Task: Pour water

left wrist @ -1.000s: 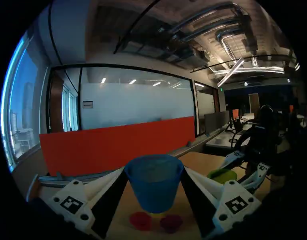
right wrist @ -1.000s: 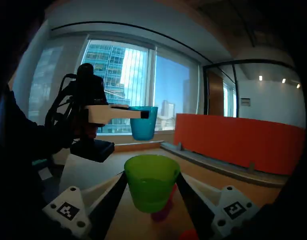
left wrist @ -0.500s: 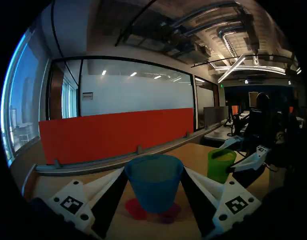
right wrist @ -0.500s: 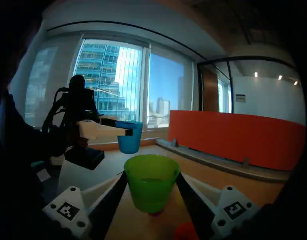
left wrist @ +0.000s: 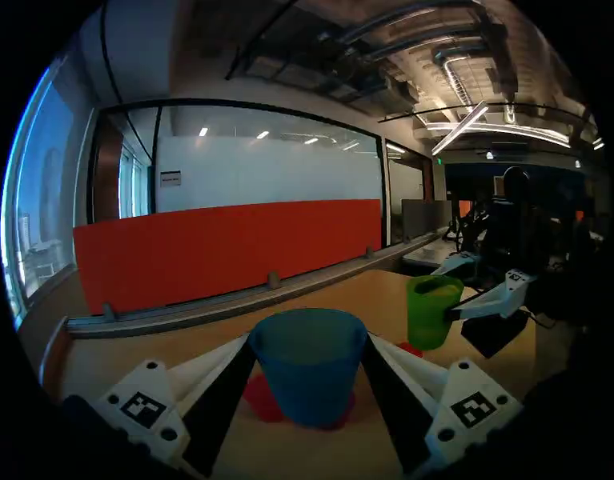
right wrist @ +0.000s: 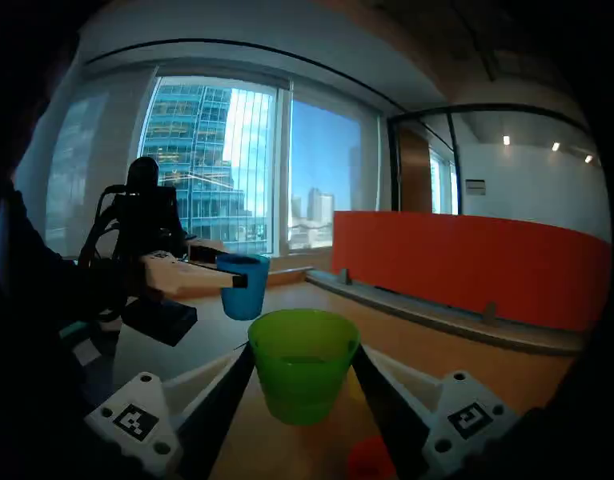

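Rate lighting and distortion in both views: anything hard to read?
Left gripper view: dim but even; blue cup and green cup read clearly; fisheye bows the orange partition. Right gripper view: bright window backlights the left side into near-black silhouette; green cup is clear.

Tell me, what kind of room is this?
Most likely an office, high up in a city building. The window shows tall towers outside, an orange divider runs along the desk, and more desks stand farther back.
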Tool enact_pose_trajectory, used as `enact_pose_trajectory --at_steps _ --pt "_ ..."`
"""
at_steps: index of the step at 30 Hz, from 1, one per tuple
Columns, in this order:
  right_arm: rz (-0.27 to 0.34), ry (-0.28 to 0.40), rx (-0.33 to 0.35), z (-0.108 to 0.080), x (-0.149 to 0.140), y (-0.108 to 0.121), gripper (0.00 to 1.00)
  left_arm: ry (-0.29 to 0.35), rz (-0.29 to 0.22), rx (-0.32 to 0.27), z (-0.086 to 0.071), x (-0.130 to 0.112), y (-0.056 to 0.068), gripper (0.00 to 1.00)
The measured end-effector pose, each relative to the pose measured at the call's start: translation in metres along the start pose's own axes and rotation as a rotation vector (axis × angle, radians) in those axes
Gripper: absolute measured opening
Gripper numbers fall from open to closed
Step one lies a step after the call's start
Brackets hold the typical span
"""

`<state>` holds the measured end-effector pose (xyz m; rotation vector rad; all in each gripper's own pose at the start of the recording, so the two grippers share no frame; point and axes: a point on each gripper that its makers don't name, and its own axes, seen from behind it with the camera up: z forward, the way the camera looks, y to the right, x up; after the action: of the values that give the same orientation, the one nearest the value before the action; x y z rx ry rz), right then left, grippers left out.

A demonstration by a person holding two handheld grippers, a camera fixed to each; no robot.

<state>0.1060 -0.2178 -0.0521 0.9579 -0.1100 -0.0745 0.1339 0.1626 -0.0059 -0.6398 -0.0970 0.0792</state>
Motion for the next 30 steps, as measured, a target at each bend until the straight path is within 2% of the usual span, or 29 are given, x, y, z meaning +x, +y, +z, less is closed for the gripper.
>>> enact_pose_trajectory --at_steps 12,30 --pt "0.003 -0.052 0.005 0.0 -0.022 0.001 0.9 -0.063 -0.018 -0.016 0.003 -0.032 -0.001 0.88" --pt "0.011 -0.173 0.042 0.004 -0.065 0.001 0.9 -0.228 0.049 -0.06 0.012 -0.085 0.0 0.88"
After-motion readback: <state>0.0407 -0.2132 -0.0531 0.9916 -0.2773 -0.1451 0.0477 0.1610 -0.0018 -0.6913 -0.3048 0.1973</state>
